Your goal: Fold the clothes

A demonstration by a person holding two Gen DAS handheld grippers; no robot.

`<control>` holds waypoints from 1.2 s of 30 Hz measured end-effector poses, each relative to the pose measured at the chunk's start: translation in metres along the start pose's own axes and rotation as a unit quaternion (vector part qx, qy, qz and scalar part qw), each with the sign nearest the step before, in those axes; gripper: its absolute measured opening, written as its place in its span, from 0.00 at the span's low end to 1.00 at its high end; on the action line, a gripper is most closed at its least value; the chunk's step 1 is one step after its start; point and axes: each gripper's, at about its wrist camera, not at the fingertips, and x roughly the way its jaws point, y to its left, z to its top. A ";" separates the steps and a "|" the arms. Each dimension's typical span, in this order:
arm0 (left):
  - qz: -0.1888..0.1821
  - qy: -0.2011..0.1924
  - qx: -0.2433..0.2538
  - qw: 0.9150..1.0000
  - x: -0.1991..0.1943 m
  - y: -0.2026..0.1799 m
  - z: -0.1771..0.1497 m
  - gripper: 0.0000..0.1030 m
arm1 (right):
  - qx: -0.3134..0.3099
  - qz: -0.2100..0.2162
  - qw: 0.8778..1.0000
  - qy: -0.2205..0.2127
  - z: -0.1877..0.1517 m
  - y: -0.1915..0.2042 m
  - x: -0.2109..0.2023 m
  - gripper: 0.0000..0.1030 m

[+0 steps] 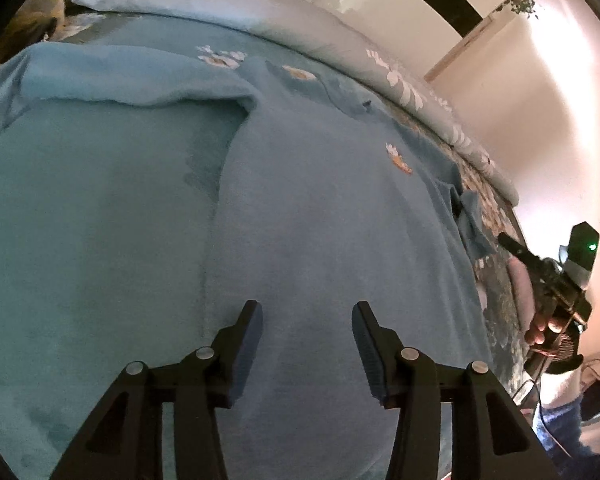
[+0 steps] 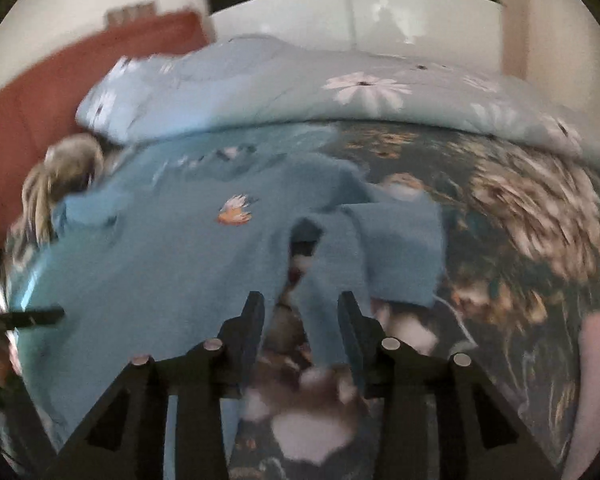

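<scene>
Sleeve is lying between half-open right gripper jaws, unpinched; left gripper is hovering half-open, empty; fold risks slumping.

light: dim, warm glow on right wall | right wrist view: motion-blurred | edges: fisheye-bent, dark vignette
</scene>
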 end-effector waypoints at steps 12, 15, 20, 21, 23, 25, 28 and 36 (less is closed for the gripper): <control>0.001 0.008 0.001 1.000 0.006 -0.005 -0.003 0.52 | 0.030 -0.047 0.998 0.029 -0.004 -0.012 0.047 0.46; 0.002 0.011 -0.001 1.000 0.010 -0.005 -0.002 0.52 | 0.066 -0.026 0.997 0.026 -0.003 -0.021 0.043 0.12; 0.002 0.015 0.005 1.000 0.014 -0.008 0.001 0.52 | 0.086 -0.051 0.995 0.001 0.024 -0.049 0.006 0.06; 0.002 0.015 0.005 1.000 0.014 -0.008 0.002 0.52 | 0.084 -0.069 0.994 -0.009 0.033 -0.056 -0.006 0.06; 0.001 0.014 0.005 1.000 0.015 -0.009 0.004 0.52 | 0.082 -0.117 0.989 -0.028 0.055 -0.073 -0.031 0.06; 0.001 0.012 0.003 1.000 0.016 -0.007 0.006 0.52 | 0.082 -0.182 0.979 -0.036 0.078 -0.093 -0.051 0.06; 0.000 0.010 -0.002 1.000 0.016 -0.004 0.009 0.52 | 0.088 -0.272 0.958 -0.010 0.103 -0.126 -0.063 0.06; 0.001 0.007 -0.022 1.000 0.012 0.013 0.012 0.52 | 0.180 -0.299 0.933 0.089 0.098 -0.182 -0.039 0.06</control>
